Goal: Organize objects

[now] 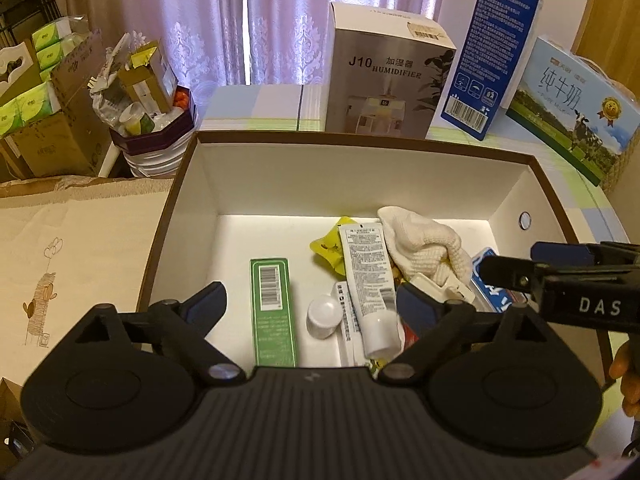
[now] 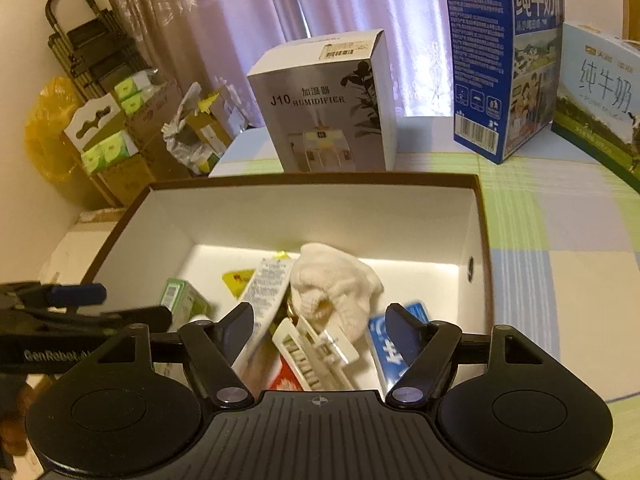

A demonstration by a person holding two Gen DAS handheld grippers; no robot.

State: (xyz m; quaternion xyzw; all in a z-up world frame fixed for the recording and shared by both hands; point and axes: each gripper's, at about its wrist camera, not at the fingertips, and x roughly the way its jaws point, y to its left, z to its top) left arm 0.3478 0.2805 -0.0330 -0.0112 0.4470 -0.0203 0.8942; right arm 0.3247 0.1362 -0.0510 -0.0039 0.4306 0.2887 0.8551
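A brown-rimmed box with white inside stands on the table. In it lie a green carton, a white tube, a white cloth, a yellow packet, a small white capped bottle, a blue packet and a white plastic clip. My left gripper hangs open over the box's near left part, holding nothing. Open and holding nothing too, my right gripper hovers over the near right part, above the clip.
Behind the box stand a humidifier carton, a tall blue milk carton and a pale blue milk case. A checked tablecloth lies to the right. Cardboard boxes of tissue packs and a full bin are at the left.
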